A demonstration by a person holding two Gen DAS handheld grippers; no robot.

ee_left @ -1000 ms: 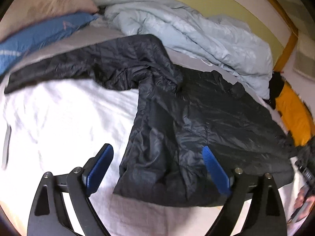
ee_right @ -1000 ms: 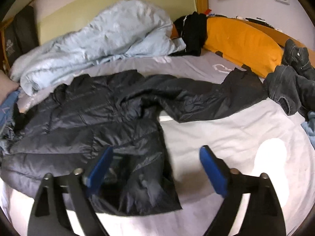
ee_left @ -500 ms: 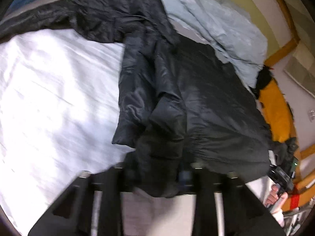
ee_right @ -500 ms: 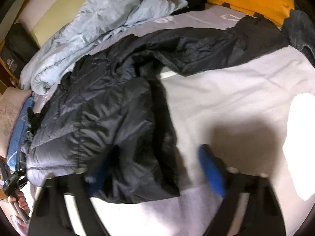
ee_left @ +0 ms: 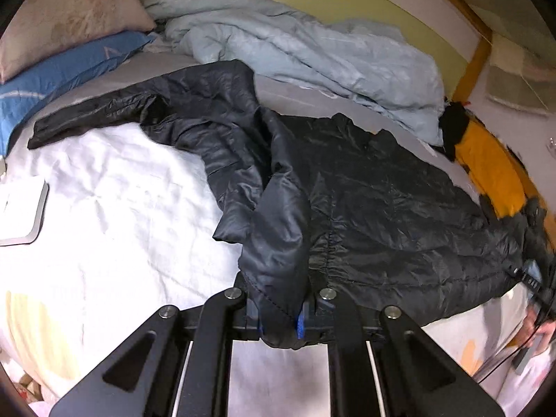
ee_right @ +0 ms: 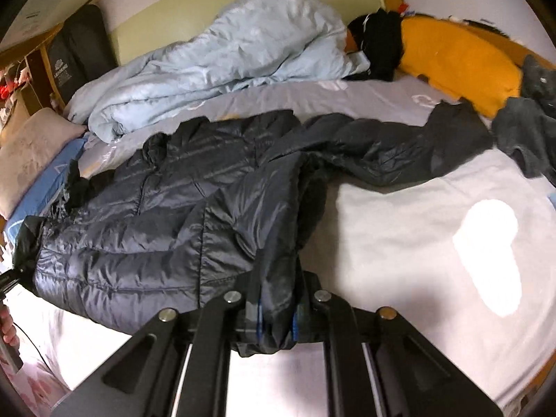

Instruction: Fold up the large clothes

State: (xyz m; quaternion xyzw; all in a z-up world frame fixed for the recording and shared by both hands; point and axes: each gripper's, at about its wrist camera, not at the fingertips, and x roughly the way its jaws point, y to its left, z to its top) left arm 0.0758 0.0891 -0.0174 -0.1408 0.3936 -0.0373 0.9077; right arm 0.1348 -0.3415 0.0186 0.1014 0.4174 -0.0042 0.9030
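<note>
Black quilted nylon fills most of what we see: a large puffer jacket [ee_left: 382, 208] lies spread across a bed, on a white sheet [ee_left: 114, 208] that covers the near part of the mattress. We hold a two-finger gripper in each hand, and each one has a bottom corner of the jacket.

From the left wrist view, the left gripper [ee_left: 280, 319] has its jaws closing, with a bunched fold of the jacket's hem pinched between the blue pads. One sleeve [ee_left: 104, 111] stretches away to the left over the sheet. At the far right edge of this view, the other gripper and the hand on it show blurred beside the jacket's opposite corner.

From the right wrist view, the right gripper [ee_right: 276, 319] has its jaws pressed together on the other hem corner of the jacket [ee_right: 156, 215], the fabric gathered between the pads. The second sleeve [ee_right: 399, 146] runs off to the right.

Behind the jacket, a rumpled pale blue duvet [ee_left: 312, 45] is heaped against a yellow-green headboard [ee_right: 208, 10]. A pink pillow [ee_left: 69, 14] sits on a blue pillow [ee_left: 62, 76] at one side of the bed. An orange cushion [ee_right: 458, 59] lies at the other side, with dark grey clothes [ee_right: 528, 132] just beside it.
</note>
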